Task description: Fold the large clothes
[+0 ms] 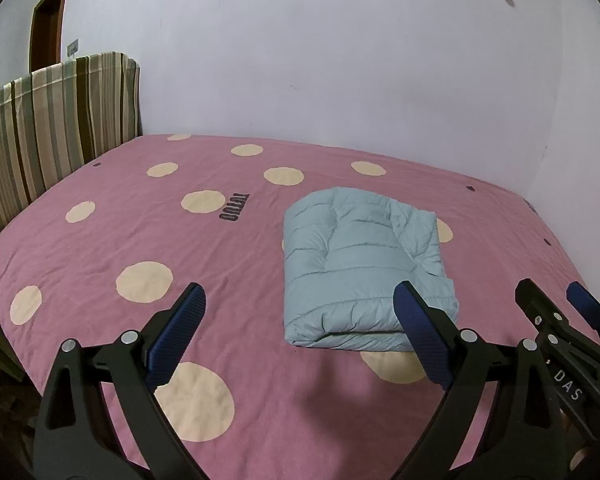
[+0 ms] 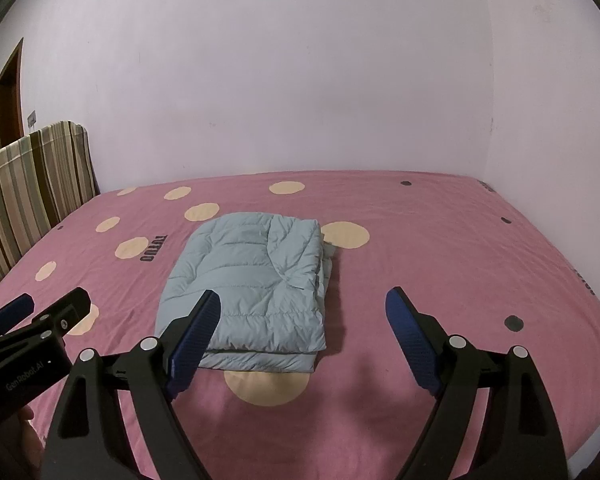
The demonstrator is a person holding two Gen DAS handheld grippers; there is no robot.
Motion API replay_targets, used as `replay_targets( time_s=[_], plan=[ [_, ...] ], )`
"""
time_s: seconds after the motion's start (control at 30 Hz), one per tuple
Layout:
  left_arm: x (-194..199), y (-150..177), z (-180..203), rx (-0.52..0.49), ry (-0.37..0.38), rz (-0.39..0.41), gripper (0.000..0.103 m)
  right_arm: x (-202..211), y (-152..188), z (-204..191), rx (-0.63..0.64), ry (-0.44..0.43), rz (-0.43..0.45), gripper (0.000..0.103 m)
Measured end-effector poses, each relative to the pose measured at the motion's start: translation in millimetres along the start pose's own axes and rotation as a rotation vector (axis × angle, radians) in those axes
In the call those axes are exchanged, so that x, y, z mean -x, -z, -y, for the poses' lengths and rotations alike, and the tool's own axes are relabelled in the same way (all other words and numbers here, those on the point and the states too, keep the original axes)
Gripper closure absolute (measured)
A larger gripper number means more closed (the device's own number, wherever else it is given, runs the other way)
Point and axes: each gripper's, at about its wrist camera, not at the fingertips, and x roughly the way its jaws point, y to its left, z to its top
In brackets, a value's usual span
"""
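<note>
The folded jacket (image 1: 364, 272) lies on the bed (image 1: 140, 240), long axis toward the wall. The left gripper (image 1: 300, 336) and right gripper (image 2: 304, 340) gape wide, empty.

Dark letters reading "TUTUO" are printed on the pink dotted bedsheet (image 1: 100, 240). In the left wrist view the word (image 1: 234, 208) lies ahead of the left claw (image 1: 300, 332), turned on its side and upside down. In the right wrist view the same word (image 2: 154, 248) lies ahead and to the left of the right claw (image 2: 304, 328), partly hidden at the edge of the folded blue jacket (image 2: 252, 280).

White letters "DAS" (image 1: 568, 387) stand on the black body of the right claw, seen to the right of the left claw; anything before them is cut off.

"GenRobot.AI" (image 2: 25, 376) stands in pale letters on the black body of the left claw, seen to the left of the right claw.

Small dark print on the sheet's far right edge (image 2: 487, 186) is too small to read.
</note>
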Motion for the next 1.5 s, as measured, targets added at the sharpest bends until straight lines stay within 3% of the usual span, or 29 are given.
replay_targets(
  time_s=[1.5],
  plan=[
    [11.8,0.4,1.6,-0.002,0.005,0.03,0.008,4.9,-0.7,-2.3,0.012,0.007,0.013,0.016]
  ],
)
